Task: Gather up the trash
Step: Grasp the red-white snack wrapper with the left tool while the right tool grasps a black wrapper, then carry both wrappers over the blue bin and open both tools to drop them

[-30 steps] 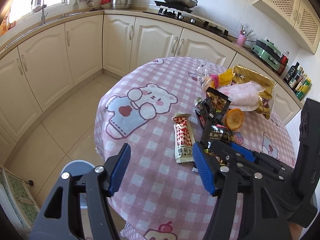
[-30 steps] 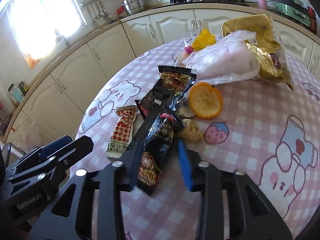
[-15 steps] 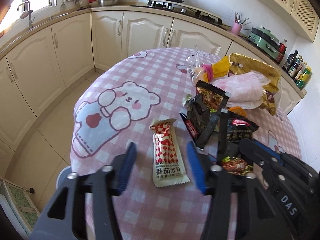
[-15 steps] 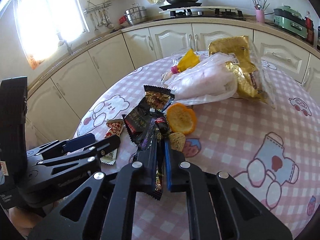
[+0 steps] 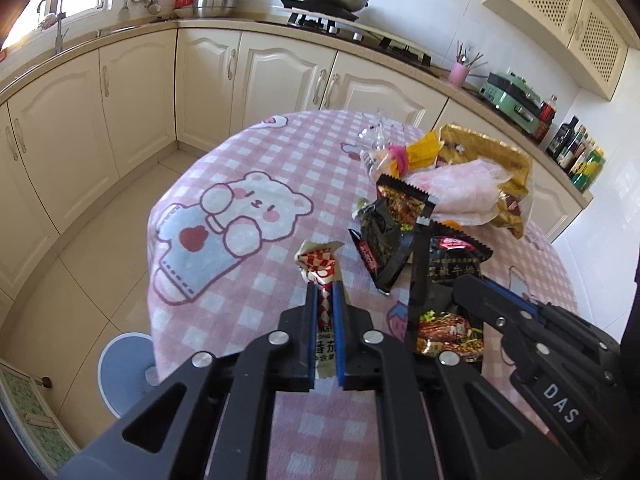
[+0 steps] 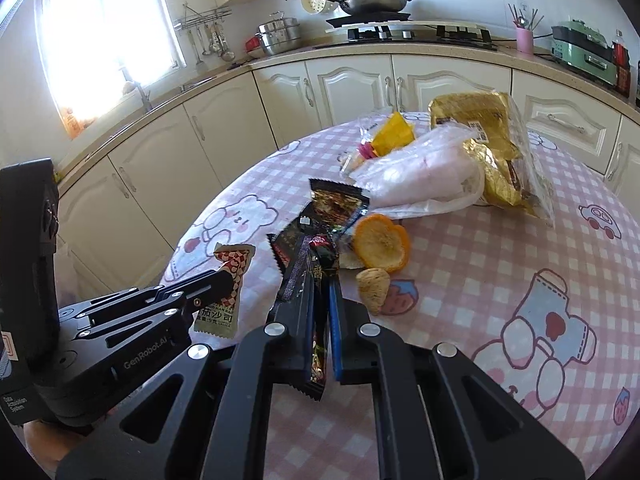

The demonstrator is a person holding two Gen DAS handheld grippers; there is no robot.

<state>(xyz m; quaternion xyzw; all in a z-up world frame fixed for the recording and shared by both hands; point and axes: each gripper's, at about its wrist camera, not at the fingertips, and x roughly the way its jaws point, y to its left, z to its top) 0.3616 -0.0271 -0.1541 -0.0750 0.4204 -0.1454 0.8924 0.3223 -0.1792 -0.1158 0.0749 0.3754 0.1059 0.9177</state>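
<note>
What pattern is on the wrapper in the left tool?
Red-and-white checks on the top of the wrapper, with a cream lower part bearing printed text; it shows best in the left wrist view.

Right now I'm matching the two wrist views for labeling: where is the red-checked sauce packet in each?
Left wrist: red-checked sauce packet sits bottom centre, between the closing left claw pads.
Right wrist: the packet is lower left, in the left claw reaching in from the left edge.
Shared landmark: the bear print just beyond it.

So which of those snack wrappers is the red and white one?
The checkered sachet pinched in the left gripper, whose jaws are closing on it. The others are black: one in the right gripper, two on the table.
</note>
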